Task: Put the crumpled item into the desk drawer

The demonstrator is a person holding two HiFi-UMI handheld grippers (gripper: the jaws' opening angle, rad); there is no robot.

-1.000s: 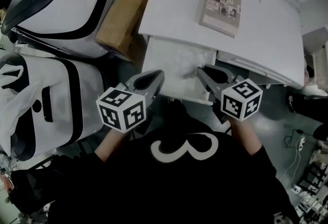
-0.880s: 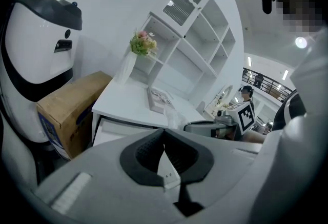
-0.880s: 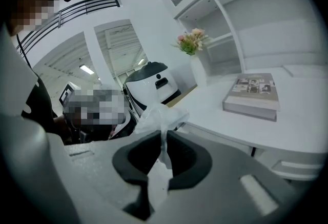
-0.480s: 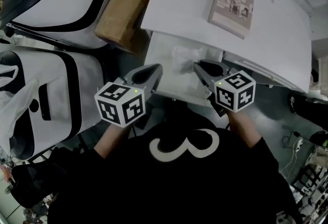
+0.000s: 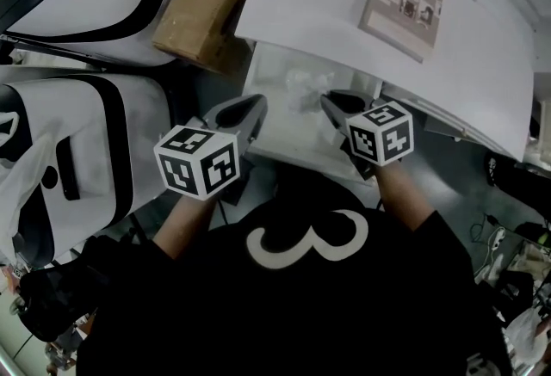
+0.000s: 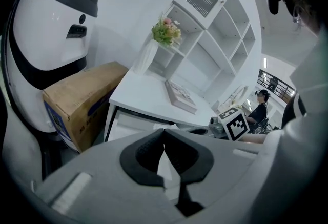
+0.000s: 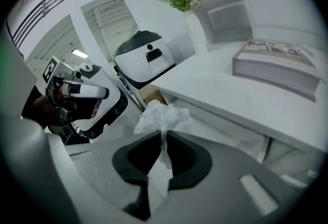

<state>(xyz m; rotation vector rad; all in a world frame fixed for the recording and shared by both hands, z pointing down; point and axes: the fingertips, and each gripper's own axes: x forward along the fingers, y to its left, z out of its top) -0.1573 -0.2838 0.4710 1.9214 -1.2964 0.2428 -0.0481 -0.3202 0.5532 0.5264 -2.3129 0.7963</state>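
Right gripper [image 7: 164,137] edged over desk drawer [image 5: 274,126], pinching crumpled plastic [image 7: 162,113]; left gripper [image 6: 164,135] fingers together.

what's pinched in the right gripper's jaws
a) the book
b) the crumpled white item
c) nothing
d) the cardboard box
B: in the right gripper view, the right gripper has its jaws closed on the crumpled white item, while the book lies apart on the desk.

Left claw [image 6: 164,134], pads together, before white desk [image 6: 137,89] with book [image 6: 180,97] and cardboard box [image 6: 82,99].
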